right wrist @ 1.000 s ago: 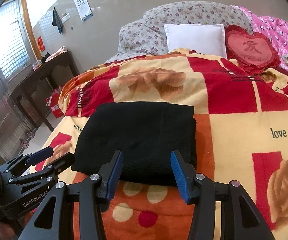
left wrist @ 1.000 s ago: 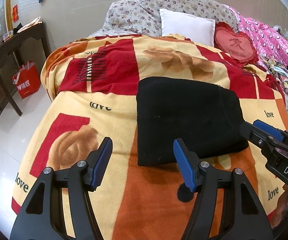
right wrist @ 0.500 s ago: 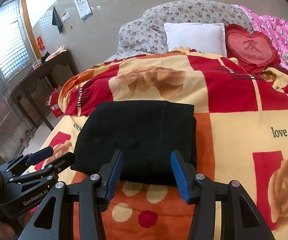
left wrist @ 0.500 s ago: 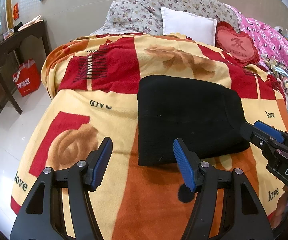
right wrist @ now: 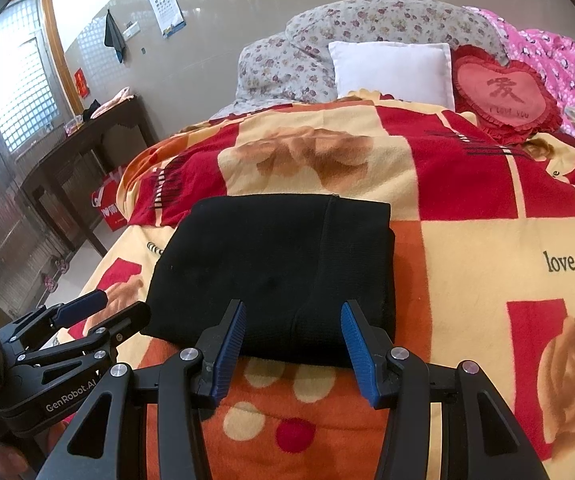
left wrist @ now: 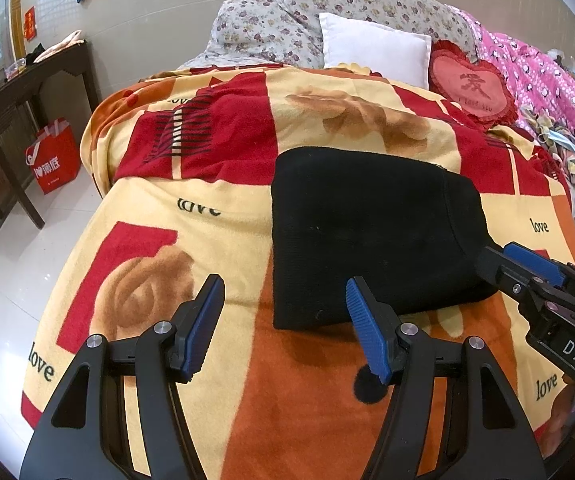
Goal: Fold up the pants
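The black pants (left wrist: 371, 232) lie folded into a compact rectangle on the red, yellow and orange blanket (left wrist: 207, 216); they also show in the right wrist view (right wrist: 279, 268). My left gripper (left wrist: 283, 320) is open and empty, just in front of the pants' near left corner. My right gripper (right wrist: 292, 338) is open and empty, at the pants' near edge, with its fingers either side of the fold. In the left wrist view the right gripper (left wrist: 527, 276) shows at the pants' right corner. In the right wrist view the left gripper (right wrist: 87, 316) shows at their left.
Floral pillows (right wrist: 359, 36), a white pillow (right wrist: 391, 68) and a red heart cushion (right wrist: 503, 92) lie at the bed's head. A pink quilt (left wrist: 547, 92) lies on the right. A dark table (left wrist: 19, 92) and a red bag (left wrist: 53, 160) stand on the floor at the left.
Both grippers have drawn back a little from the pants, which look slightly farther away. The pants have not moved.
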`<act>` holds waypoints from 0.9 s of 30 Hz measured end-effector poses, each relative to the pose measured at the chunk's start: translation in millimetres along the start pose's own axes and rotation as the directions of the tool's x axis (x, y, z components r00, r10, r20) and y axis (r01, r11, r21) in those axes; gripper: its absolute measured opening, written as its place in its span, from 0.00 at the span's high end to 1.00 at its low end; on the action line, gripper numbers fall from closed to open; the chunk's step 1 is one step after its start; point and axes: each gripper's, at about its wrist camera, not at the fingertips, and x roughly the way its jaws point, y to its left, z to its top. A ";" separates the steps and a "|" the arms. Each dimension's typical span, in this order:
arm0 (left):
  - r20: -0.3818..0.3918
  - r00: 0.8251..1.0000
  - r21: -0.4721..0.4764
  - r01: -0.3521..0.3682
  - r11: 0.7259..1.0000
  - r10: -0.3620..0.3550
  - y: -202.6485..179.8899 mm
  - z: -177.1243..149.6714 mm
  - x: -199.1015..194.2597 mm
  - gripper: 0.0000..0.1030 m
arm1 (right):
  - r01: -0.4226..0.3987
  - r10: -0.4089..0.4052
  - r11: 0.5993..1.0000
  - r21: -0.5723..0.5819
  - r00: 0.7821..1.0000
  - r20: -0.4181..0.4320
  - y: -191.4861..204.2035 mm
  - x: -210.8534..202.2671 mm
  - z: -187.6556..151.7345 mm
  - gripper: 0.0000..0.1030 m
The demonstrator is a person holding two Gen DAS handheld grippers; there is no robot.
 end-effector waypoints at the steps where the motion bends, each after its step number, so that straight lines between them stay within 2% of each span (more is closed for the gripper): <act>1: 0.000 1.000 0.000 0.001 1.000 -0.001 0.0 -0.1 0.0 0.38 | 0.000 0.000 1.000 0.001 1.000 0.001 0.1 -0.1 -0.1 0.54; 21: -0.001 1.000 -0.002 0.002 1.000 -0.002 -0.9 0.2 0.4 0.38 | 0.011 -0.011 1.000 0.014 1.000 -0.002 -11.5 -1.7 -0.5 0.53; 24: 0.005 1.000 -0.003 0.006 1.000 -0.006 -1.2 0.5 -0.3 0.38 | 0.046 -0.046 0.999 0.017 0.999 -0.003 -26.4 -3.7 -0.7 0.53; 27: 0.017 1.000 -0.002 0.011 1.000 -0.011 -3.5 2.8 -0.9 0.38 | 0.114 -0.114 0.993 0.025 0.993 -0.017 -51.2 -1.5 -0.2 0.54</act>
